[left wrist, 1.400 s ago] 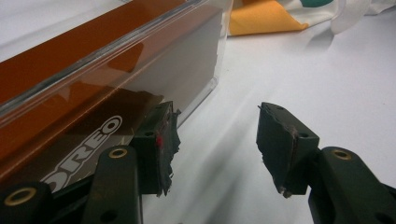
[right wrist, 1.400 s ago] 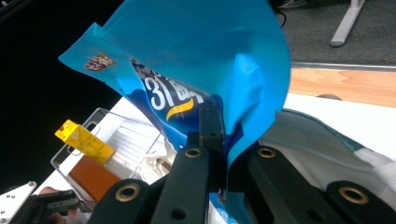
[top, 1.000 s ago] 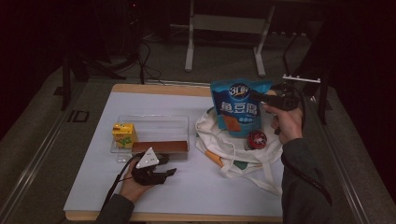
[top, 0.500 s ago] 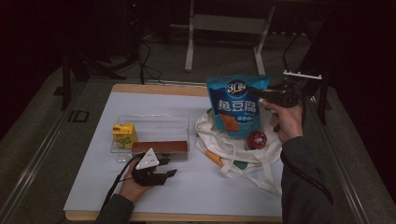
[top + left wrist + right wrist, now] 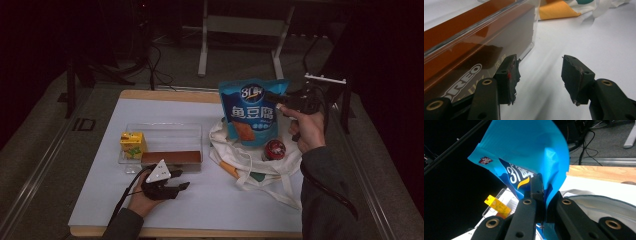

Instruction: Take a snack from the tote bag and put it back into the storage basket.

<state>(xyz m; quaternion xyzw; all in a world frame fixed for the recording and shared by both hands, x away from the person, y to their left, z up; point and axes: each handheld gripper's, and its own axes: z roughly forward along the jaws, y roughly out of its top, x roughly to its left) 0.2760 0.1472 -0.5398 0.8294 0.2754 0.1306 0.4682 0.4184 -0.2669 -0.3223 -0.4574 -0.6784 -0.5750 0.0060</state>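
A blue snack bag [image 5: 252, 111] hangs in the air above a white tote bag [image 5: 250, 160], held by its upper right corner in my right gripper [image 5: 278, 98]. In the right gripper view the jaws are shut on the blue snack bag [image 5: 529, 162]. A red round object [image 5: 274, 148] lies on the tote under the bag. My left gripper [image 5: 181, 187] rests low on the white table [image 5: 230, 205] near the front edge, open and empty, its fingertips [image 5: 507, 77] just in front of a clear box [image 5: 474, 42] holding a brown Oreo pack.
The clear box [image 5: 162, 142] sits at the table's middle left with a yellow carton [image 5: 132, 144] at its left end and the brown pack [image 5: 171, 158] along its front. A metal stand [image 5: 240, 30] and cables lie on the floor beyond the table.
My right gripper has lifted the blue snack bag higher and slightly left, uncovering the red round object on the tote. The left gripper has stayed in place.
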